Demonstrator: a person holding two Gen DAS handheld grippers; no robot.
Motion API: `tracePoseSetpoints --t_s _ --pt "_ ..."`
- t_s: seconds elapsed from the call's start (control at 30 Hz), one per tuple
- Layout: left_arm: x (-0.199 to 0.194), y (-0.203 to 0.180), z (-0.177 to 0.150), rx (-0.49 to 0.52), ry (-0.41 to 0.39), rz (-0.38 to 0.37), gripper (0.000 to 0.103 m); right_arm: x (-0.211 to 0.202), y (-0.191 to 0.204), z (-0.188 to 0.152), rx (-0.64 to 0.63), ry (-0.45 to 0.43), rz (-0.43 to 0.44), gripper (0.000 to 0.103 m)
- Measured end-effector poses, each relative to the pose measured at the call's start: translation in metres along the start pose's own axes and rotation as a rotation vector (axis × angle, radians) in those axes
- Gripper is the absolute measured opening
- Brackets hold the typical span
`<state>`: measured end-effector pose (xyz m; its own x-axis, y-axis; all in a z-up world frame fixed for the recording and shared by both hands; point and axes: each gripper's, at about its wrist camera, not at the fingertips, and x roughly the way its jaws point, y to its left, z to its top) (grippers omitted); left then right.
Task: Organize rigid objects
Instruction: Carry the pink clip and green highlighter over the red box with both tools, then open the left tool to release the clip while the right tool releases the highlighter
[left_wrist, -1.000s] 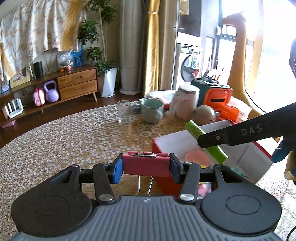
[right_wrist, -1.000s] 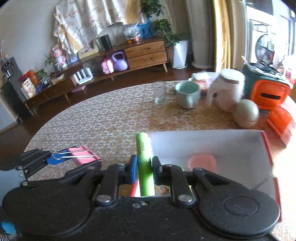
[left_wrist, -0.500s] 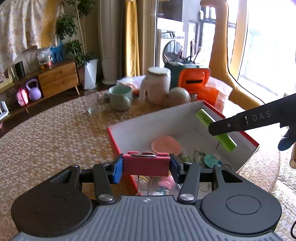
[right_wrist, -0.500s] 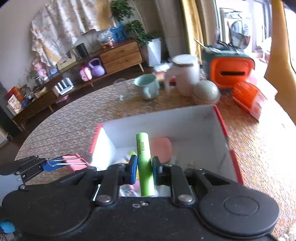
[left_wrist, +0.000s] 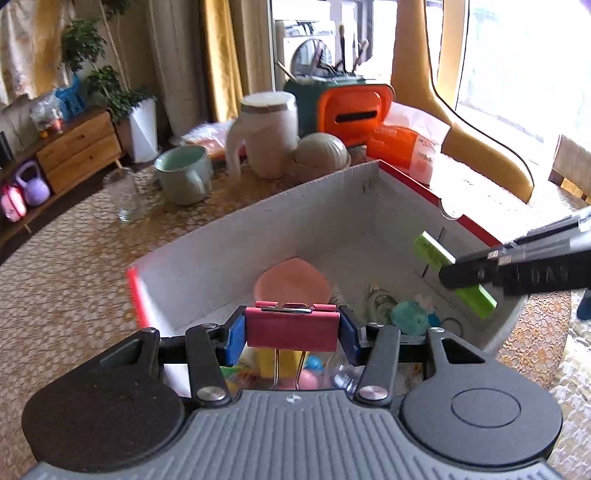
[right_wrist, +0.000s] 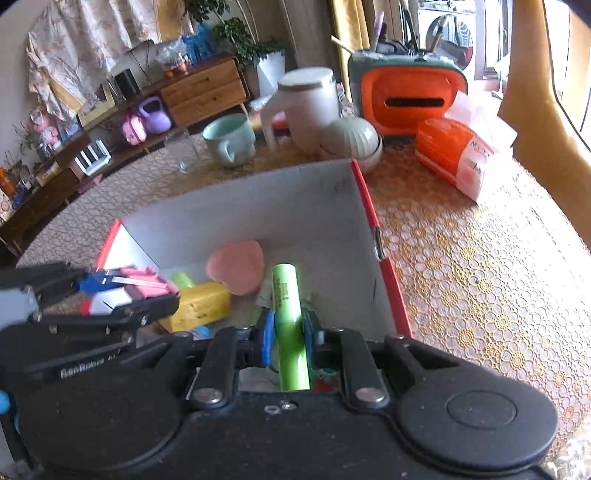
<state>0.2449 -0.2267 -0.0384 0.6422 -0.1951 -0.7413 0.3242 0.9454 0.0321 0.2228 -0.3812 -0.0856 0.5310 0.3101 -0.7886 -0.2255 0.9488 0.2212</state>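
Observation:
My left gripper (left_wrist: 291, 326) is shut on a red binder clip (left_wrist: 291, 328) and holds it over the near edge of the red and white box (left_wrist: 332, 210). My right gripper (right_wrist: 288, 328) is shut on a green cylinder battery (right_wrist: 290, 325) and holds it inside the box (right_wrist: 295, 206), near its right wall. The battery (left_wrist: 432, 251) and the right gripper also show at the right of the left wrist view. The left gripper with the clip (right_wrist: 142, 282) shows at the left of the right wrist view. In the box lie a pink heart-shaped piece (left_wrist: 293, 282), a yellow block (right_wrist: 201, 304) and several small items.
Behind the box on the lace-covered table (right_wrist: 480, 266) stand a green mug (left_wrist: 183, 173), a clear glass (left_wrist: 123, 197), a white lidded jug (left_wrist: 269, 133), a round grey-green pot (left_wrist: 321, 153), an orange container (left_wrist: 354, 110) and an orange packet (right_wrist: 458, 155).
Both grippers have moved forward and down over the box, which now fills the middle of both views. The battery is now low inside the box. Both grips are unchanged.

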Motion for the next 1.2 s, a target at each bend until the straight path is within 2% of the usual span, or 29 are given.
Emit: tracePoseSetpoints --t_s 0.2,0.4,0.57,0.8,0.87,0.97,1.2 --pt "0.032 -0.009 0.021 0.01 0.06 -0.045 0.05 0.015 -0.005 0.001 -0.019 0.026 -0.016 0.016" --pt "0.067 -0.023 0.036 0.005 0.152 -0.097 0.05 0.028 -0.006 -0.002 -0.027 0.054 -0.02 0.016" --pt "0.086 -0.032 0.037 0.025 0.227 -0.133 0.05 0.035 -0.007 -0.005 -0.031 0.08 -0.036 0.015" --pt "0.103 -0.03 0.034 -0.007 0.304 -0.159 0.05 0.041 -0.004 -0.006 -0.039 0.091 -0.045 0.016" --pt "0.106 -0.027 0.034 -0.022 0.323 -0.169 0.05 0.04 -0.004 -0.006 -0.03 0.09 -0.04 0.021" --pt "0.105 -0.026 0.035 -0.035 0.323 -0.166 0.05 0.037 -0.002 -0.007 -0.022 0.084 -0.039 0.025" --pt "0.089 -0.019 0.034 -0.059 0.286 -0.154 0.057 0.026 -0.001 -0.011 -0.002 0.057 -0.03 0.033"
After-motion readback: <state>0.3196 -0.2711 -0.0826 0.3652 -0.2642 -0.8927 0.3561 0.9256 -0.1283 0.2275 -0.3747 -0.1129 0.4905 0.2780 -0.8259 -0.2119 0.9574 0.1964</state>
